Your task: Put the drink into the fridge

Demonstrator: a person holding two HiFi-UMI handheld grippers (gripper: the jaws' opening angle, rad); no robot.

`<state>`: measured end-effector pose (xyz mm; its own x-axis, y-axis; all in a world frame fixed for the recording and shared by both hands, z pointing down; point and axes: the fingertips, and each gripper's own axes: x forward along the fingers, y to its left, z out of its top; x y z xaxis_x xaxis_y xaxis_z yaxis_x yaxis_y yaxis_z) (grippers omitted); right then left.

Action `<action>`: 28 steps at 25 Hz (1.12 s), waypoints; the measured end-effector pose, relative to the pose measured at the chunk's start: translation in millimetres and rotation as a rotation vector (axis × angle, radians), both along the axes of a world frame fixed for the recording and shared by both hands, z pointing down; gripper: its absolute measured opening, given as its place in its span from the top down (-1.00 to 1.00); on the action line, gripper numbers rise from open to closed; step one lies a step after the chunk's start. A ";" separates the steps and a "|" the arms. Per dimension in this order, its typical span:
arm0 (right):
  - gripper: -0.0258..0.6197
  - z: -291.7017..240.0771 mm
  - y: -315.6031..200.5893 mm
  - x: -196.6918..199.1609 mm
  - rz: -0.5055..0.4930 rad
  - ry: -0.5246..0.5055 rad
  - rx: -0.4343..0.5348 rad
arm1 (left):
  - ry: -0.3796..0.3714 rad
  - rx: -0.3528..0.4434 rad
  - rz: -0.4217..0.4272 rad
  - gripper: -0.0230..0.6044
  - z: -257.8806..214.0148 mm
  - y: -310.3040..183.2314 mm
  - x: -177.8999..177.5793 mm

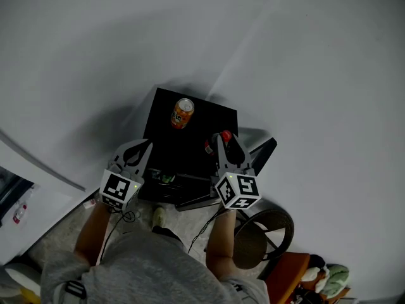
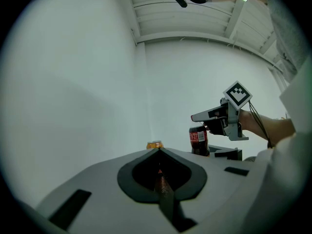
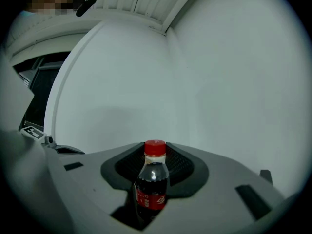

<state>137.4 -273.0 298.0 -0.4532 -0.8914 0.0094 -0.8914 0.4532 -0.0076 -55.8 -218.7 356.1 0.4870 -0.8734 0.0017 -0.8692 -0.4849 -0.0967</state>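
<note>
White wall, black cabinet (image 1: 162, 115), one can (image 1: 182, 113), one bottle (image 3: 151, 182)

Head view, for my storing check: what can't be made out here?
Black boxy cabinet interior: head view, largely hidden under its top.
Orange drink can print: head view, too small; left gripper view, jaws hide all but its rim.
Red-capped cola bottle base: right gripper view, hidden between jaws.
</note>
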 end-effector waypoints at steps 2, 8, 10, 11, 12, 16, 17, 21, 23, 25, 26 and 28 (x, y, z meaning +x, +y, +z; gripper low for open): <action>0.48 0.7 13.6 -1.4 0.009 -0.004 0.001 | -0.002 -0.001 0.018 0.91 0.2 10.0 -0.8; 0.47 1.7 56.3 -7.7 0.037 -0.010 0.006 | -0.010 0.004 0.060 0.91 4.0 38.9 -7.2; 0.47 2.9 71.4 -8.8 0.041 -0.007 0.011 | -0.009 0.006 0.078 0.91 2.3 49.8 -5.7; 0.47 3.9 78.8 -9.3 0.042 -0.008 0.014 | -0.011 0.007 0.087 0.91 2.3 55.2 -5.1; 0.48 4.8 86.1 -9.6 0.044 -0.010 0.016 | -0.013 0.008 0.094 0.91 3.3 60.4 -5.0; 0.47 7.3 114.4 -9.3 0.060 -0.021 0.011 | -0.014 0.015 0.115 0.91 4.6 82.6 -5.4; 0.48 7.8 121.3 -9.7 0.065 -0.020 0.010 | -0.013 0.014 0.121 0.91 4.2 88.7 -5.7; 0.47 9.5 148.0 -12.3 0.091 -0.020 0.008 | -0.015 0.012 0.140 0.91 5.9 110.4 -11.3; 0.47 11.8 162.2 -13.3 0.102 -0.022 0.004 | -0.016 0.008 0.151 0.91 6.4 121.1 -12.3; 0.48 15.5 175.0 -13.8 0.110 -0.021 -0.003 | -0.018 0.005 0.157 0.91 7.6 129.0 -13.1; 0.48 17.8 180.2 -14.0 0.113 -0.021 -0.008 | -0.018 0.006 0.158 0.91 7.9 131.6 -13.6; 0.48 23.4 190.1 -14.3 0.117 -0.019 -0.017 | -0.016 0.005 0.162 0.91 8.1 137.6 -13.4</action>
